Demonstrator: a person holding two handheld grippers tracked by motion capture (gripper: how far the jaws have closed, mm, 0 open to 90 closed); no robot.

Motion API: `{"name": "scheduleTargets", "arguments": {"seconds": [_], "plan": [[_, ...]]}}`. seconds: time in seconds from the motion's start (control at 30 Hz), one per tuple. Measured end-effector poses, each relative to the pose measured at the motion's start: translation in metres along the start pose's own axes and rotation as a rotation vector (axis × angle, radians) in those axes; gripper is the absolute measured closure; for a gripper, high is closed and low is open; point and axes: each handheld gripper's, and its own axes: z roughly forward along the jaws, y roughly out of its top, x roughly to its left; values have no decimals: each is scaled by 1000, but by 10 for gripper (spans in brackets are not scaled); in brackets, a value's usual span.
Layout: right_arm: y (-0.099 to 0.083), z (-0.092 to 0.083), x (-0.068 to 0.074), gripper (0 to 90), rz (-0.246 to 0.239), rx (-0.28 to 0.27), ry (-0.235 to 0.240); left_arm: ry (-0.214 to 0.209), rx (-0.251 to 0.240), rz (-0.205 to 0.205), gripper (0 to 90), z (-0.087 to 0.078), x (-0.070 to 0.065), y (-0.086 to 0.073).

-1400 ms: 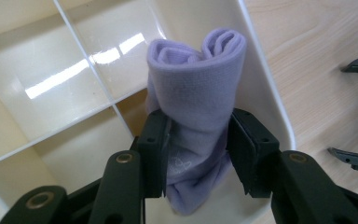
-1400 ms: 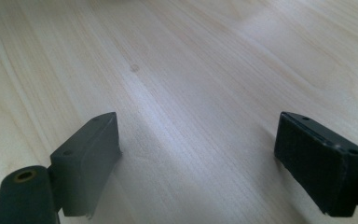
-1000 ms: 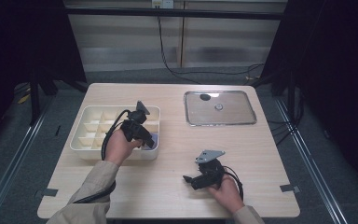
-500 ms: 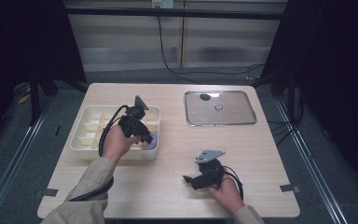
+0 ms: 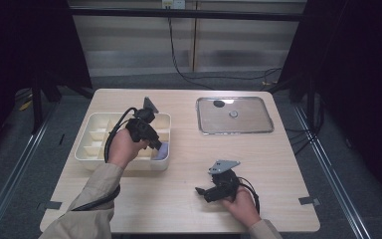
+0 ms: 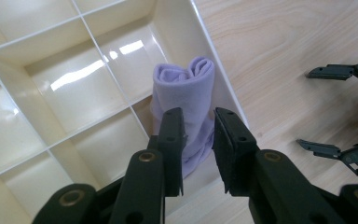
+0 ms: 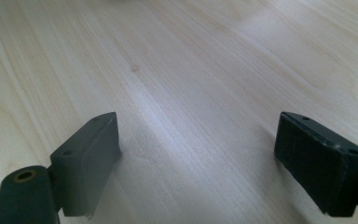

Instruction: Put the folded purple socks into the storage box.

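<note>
A rolled lilac cloth (image 6: 186,84) lies in the near right corner compartment of the cream divided tray (image 6: 65,116); in the high view the cloth (image 5: 163,149) peeks out beside my left hand. My left gripper (image 6: 198,116) points down into that compartment, and its jaws have just been closing. A narrow gap is left between them, with the cloth's lower end showing in it; the pads do not visibly press it. My right gripper (image 5: 202,193) lies low on the bare wood near the table's front, jaws wide apart (image 7: 198,140) with nothing between them.
A shallow metal tray (image 5: 201,124) sits at the back right with a small dark piece (image 5: 219,103) and a small round piece (image 5: 234,114) in it. The cream tray's (image 5: 90,149) other compartments look empty. Bare wood lies between the two trays.
My left hand has shifted slightly towards the tray's near right corner. The right hand and its gripper have stayed put.
</note>
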Motion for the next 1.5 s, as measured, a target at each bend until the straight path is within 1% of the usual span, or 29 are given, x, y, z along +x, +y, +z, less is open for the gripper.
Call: {"name": "scheduleTargets", "arguments": {"seconds": [0.13,0.27,0.63,0.77,0.8,0.9,0.93,0.97,1.0,1.13,1.17,1.2,1.23,1.5], "plan": [[0,0,0,135,3,2,1,8,3,-8,758,-4,-1,2],[0,0,0,135,2,2,1,10,7,-2,763,-8,0,4],[0,0,0,135,1,1,0,11,17,-2,804,-15,-3,10],[0,0,0,135,2,2,1,12,21,-5,833,-16,-4,12],[0,0,0,135,0,1,0,14,25,2,839,-16,-3,12],[0,0,0,135,0,0,0,15,27,-1,861,-17,-5,14],[0,0,0,134,-1,0,0,16,31,6,883,-17,-4,15],[0,0,0,135,2,2,1,17,39,4,893,-17,-4,15],[0,0,0,135,-1,0,0,17,37,7,900,-16,-4,16],[0,0,0,135,0,2,-1,14,45,6,900,-15,-4,17],[0,0,0,135,0,2,-1,19,43,3,900,-14,-5,18],[0,0,0,135,-1,2,-2,15,50,3,900,-13,-5,18],[0,0,0,135,-2,1,-2,14,44,6,900,-13,-5,19],[0,0,0,135,-1,2,-2,25,46,9,900,-10,-5,23]]}}
